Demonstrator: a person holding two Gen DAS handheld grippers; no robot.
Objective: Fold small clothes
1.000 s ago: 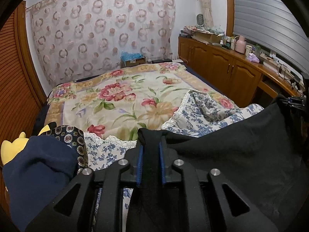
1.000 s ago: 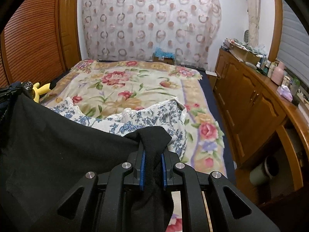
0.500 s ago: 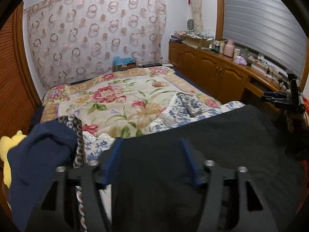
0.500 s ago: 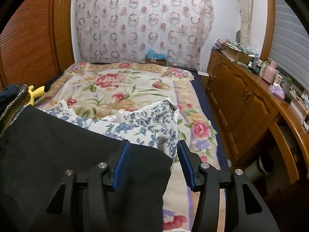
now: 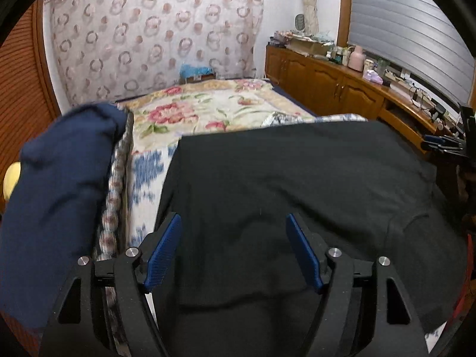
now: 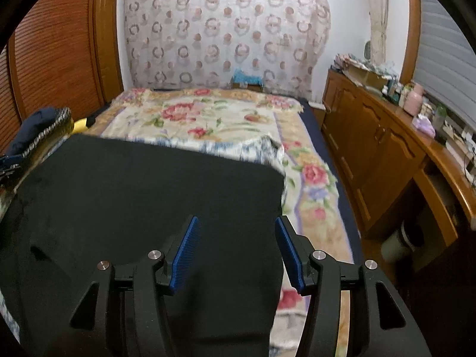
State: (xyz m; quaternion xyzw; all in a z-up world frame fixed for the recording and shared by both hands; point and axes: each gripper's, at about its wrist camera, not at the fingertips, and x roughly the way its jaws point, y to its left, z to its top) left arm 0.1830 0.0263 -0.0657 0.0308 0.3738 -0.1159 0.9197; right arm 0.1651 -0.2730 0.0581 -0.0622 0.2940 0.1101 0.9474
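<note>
bed (image 6: pixel 312 178): floral blanket, black garment (image 5: pixel 297 178) laid flat on it
room: patterned curtain (image 6: pixel 226 29), wooden cabinets (image 6: pixel 372 136)
left gripper (image 5: pixel 233 247): jaws just opened, gripping nothing
right gripper (image 6: pixel 236 247): same

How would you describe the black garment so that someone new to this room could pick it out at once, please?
Start at the bed with the flowered cover. At its near end, over a blue-and-white flowered cloth, lies the black garment spread flat. It is the only plain black piece; the bundle on its left in the left view is navy.
</note>
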